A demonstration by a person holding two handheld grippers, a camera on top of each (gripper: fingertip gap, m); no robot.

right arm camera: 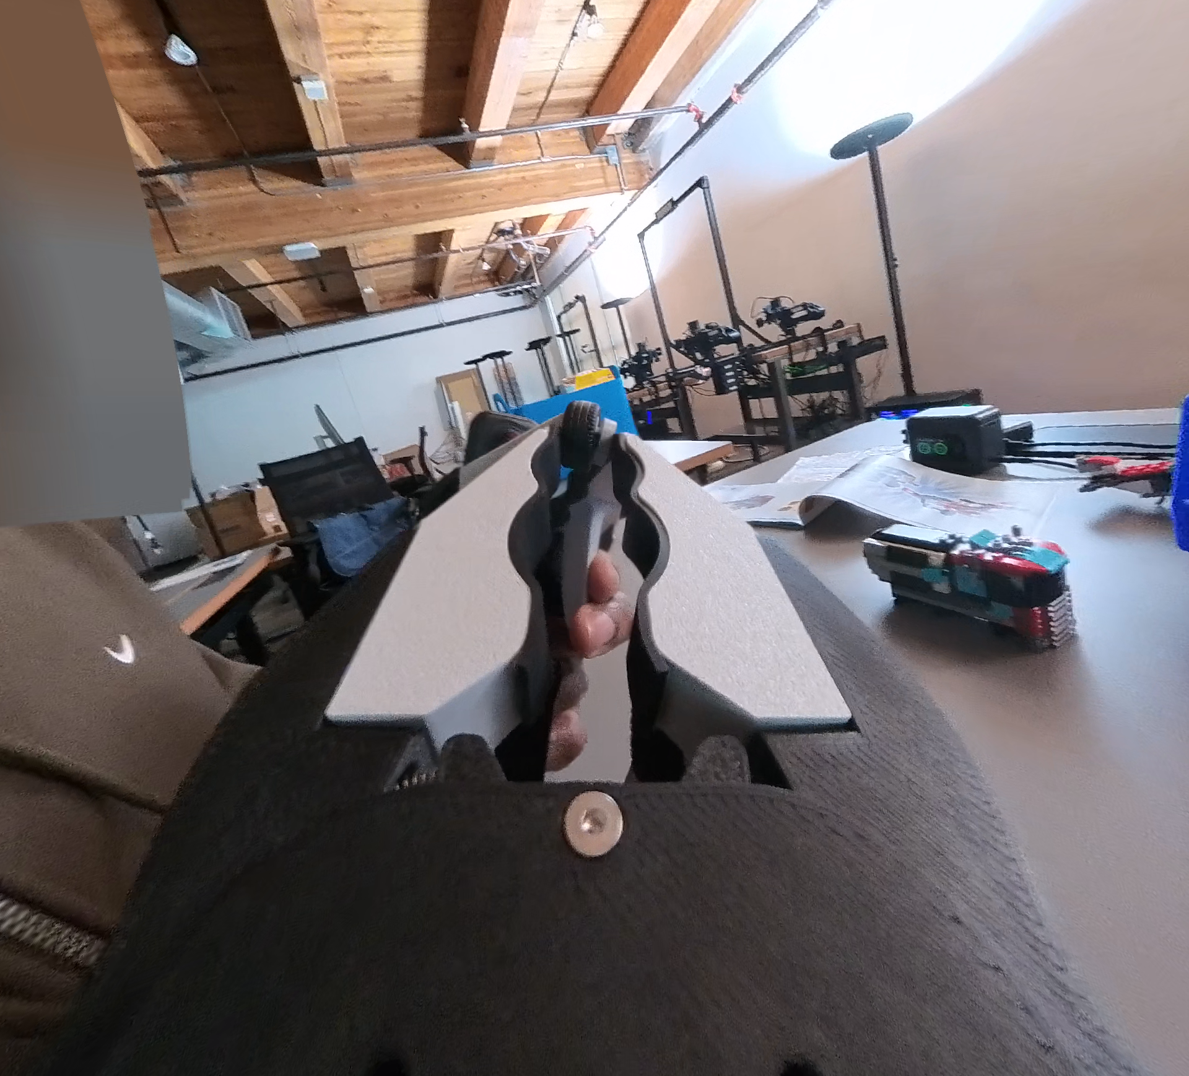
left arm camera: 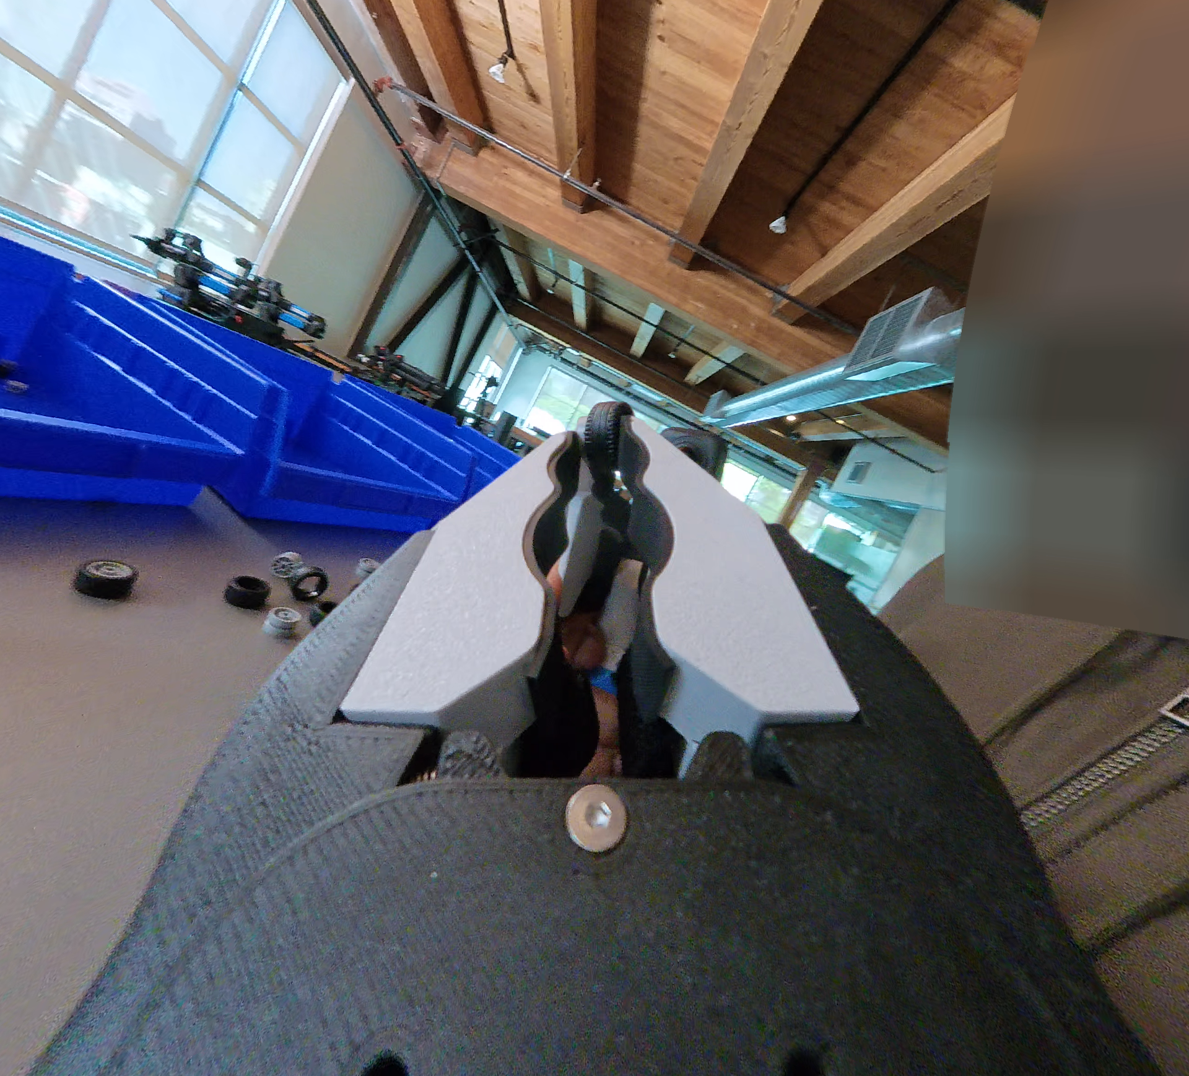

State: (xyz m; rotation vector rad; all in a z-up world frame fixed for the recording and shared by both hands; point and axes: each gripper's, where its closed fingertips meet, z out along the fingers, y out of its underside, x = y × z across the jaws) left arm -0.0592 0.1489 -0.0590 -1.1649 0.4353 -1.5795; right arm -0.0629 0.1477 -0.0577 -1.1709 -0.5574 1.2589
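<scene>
My left gripper (left arm camera: 605, 447) is raised off the table, and its grey fingers (left arm camera: 515, 556) are shut on a small black rubber tyre (left arm camera: 605, 424) pinched at the tips. My right gripper (right arm camera: 582, 444) is also raised. It is shut on a small wheel (right arm camera: 579, 424), a black tyre with a grey rim piece at its right side. The two grippers point at each other with their tips close together. Through each jaw opening I see part of the other gripper and a hand (right arm camera: 598, 614).
Several loose tyres and grey rims (left arm camera: 283, 588) lie on the brown table before blue bins (left arm camera: 193, 402). In the right wrist view are a brick truck model (right arm camera: 965, 582), an open booklet (right arm camera: 901, 485), a black box (right arm camera: 955, 447) and a person's brown jacket (right arm camera: 96, 691). My two grippers' fingertips are within a few centimetres of each other.
</scene>
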